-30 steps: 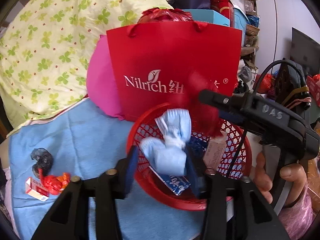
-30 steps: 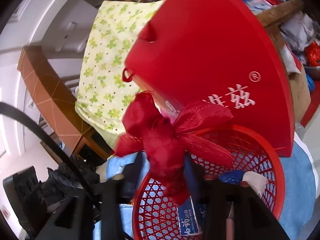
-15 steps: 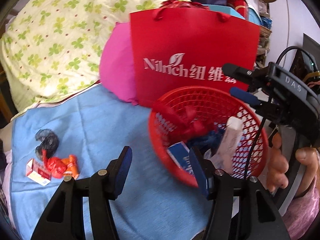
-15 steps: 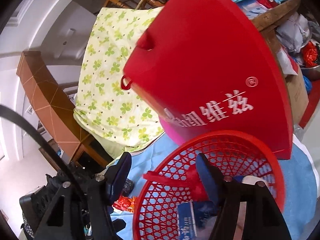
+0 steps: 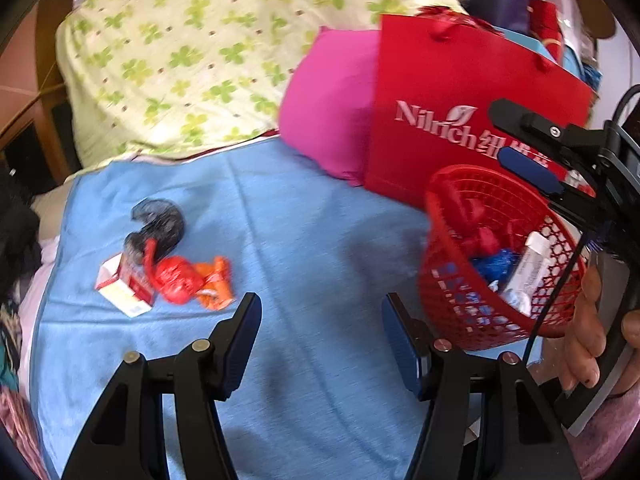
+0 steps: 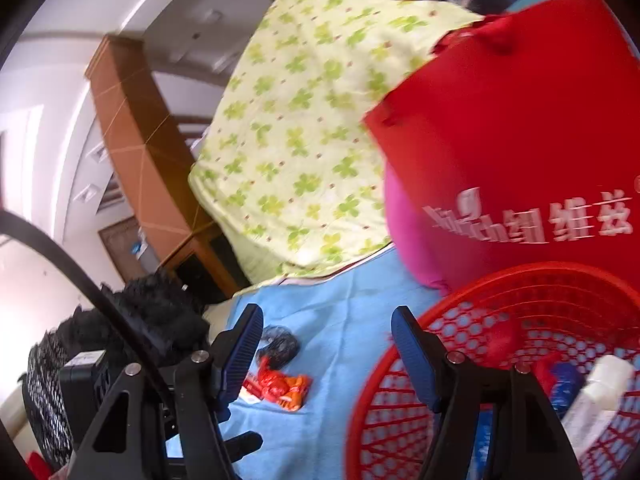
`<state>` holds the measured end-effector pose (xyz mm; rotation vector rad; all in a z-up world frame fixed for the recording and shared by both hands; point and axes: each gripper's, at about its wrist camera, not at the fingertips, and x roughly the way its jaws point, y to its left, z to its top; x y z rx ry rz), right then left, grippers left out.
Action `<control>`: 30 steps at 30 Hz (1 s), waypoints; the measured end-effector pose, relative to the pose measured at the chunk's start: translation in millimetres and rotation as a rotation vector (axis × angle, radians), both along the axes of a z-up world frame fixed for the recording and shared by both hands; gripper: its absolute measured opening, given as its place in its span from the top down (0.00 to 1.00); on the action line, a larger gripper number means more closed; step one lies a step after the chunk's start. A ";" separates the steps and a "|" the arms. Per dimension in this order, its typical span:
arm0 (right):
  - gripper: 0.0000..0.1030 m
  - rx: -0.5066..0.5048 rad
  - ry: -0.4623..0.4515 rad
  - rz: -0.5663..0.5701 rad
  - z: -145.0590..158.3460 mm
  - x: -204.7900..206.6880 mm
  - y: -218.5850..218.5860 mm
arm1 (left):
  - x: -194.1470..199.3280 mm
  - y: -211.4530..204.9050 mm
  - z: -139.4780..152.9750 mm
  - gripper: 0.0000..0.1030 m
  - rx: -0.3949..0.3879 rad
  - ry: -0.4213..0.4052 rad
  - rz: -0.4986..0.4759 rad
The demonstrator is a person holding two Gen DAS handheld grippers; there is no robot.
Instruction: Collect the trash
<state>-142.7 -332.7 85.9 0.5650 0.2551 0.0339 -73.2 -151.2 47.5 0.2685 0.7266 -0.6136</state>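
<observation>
My left gripper (image 5: 320, 304) hovers open over the blue cloth (image 5: 300, 220) with nothing between its fingers. Left of it lies a small heap of trash: a black crumpled bag (image 5: 160, 224), a red wrapper (image 5: 176, 280), an orange wrapper (image 5: 216, 280) and a small red-and-white box (image 5: 120, 288). The red mesh basket (image 5: 448, 280) stands at the right and holds a red ribbon bundle (image 5: 476, 236), a blue wrapper (image 5: 492, 264) and a white tube (image 5: 528, 264). My right gripper (image 6: 326, 314) is open and empty at the basket's (image 6: 520, 276) left rim.
A red paper bag (image 5: 460, 92) stands right behind the basket, with a pink cushion (image 5: 328, 112) to its left. A clover-print quilt (image 5: 200, 60) is piled at the back. A person's hand (image 5: 588, 320) grips the right tool beside the basket.
The left gripper let a pale blue wad fall into the basket and swung left. The right gripper let go of the red ribbon bundle, which now lies in the basket. Both jaws now stand open.
</observation>
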 end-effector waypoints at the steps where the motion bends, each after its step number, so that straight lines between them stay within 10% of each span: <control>1: 0.31 -0.006 0.002 0.008 0.1 3.6 4.6 | 2.4 4.6 -0.8 0.39 0.001 0.003 0.014; 30: 0.31 -0.009 0.254 0.157 -39.8 89.6 80.2 | 35.8 67.2 -24.0 0.39 -0.031 0.073 0.160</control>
